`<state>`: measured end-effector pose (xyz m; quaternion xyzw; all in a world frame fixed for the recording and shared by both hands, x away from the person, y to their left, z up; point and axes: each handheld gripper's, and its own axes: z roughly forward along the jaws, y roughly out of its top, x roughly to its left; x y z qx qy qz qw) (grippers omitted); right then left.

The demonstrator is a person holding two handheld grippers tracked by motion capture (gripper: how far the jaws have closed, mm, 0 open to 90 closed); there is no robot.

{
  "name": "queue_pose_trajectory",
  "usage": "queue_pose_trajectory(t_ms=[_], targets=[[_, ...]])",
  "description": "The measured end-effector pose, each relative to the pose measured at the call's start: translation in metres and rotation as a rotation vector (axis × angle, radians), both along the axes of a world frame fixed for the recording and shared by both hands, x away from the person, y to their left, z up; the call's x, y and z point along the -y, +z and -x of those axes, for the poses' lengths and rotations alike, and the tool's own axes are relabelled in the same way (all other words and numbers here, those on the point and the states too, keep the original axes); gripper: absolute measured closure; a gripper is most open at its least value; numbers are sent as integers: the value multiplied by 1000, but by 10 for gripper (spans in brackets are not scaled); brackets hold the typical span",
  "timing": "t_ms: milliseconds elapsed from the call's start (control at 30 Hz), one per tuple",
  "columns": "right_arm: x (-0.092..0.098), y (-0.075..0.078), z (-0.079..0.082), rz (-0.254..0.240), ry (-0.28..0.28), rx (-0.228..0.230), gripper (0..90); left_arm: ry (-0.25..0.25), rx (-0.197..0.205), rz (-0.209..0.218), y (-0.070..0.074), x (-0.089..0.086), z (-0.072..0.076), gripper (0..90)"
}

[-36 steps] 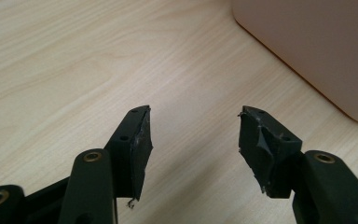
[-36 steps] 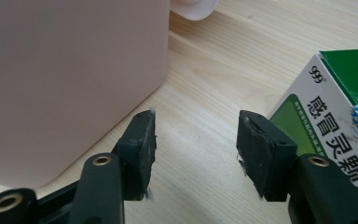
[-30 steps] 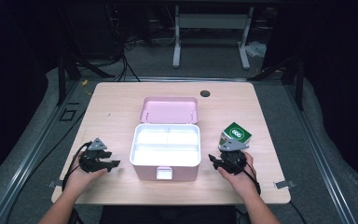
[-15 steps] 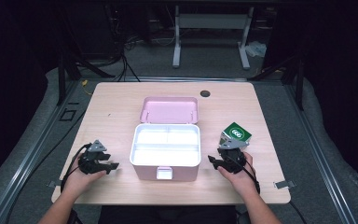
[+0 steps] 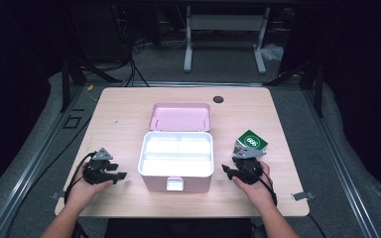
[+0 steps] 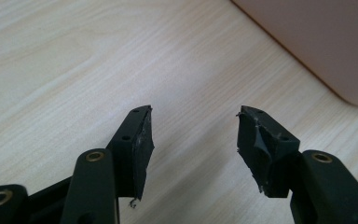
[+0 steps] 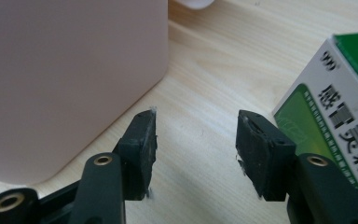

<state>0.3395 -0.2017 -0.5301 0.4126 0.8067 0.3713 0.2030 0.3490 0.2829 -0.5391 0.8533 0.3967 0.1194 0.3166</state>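
I have both hands resting low near the front edge of the desk [image 5: 129, 106], one on each side of the pink box [image 5: 176, 171], which sits open in the middle with its lid [image 5: 180, 117] folded back toward the far edge. Its white tray [image 5: 176, 153] looks empty, divided into compartments, so I judge it is waiting to be filled. My left gripper [image 5: 110, 172] sits toward the front left corner with its jaws spread wide and nothing between them; in the left gripper view only bare wood lies past the pads [image 6: 142, 144], and the box's rounded corner shows at the upper right. My right gripper [image 5: 230, 171] is just beside the box's right wall, jaws likewise parted and holding nothing. The green and white carton [image 5: 250, 143] stands tilted on the desk just beyond that gripper, nearer the right edge; in the right gripper view it [image 7: 335, 112] is near the right jaw, though I cannot tell if they touch. Being nearest, it seems the likely thing for my right hand to take.
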Motion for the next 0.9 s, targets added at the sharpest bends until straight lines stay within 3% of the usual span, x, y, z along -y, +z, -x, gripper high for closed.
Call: queue_pose_trajectory(t_ms=[167,300,567,733,900], targets=[[1,8,1,-3,-10,19,474,4,-7,31,4,-1,-1,454],[0,12,1,-10,-3,19,476,0,-2,32,8,-1,-2,468],[-3,16,5,-15,5,26,478,-18,14,55,22,-2,1,489],[-3,19,7,-24,10,31,478,-40,13,93,34,0,2,500],[-3,20,7,-23,5,29,478,-52,22,96,45,1,1,515]])
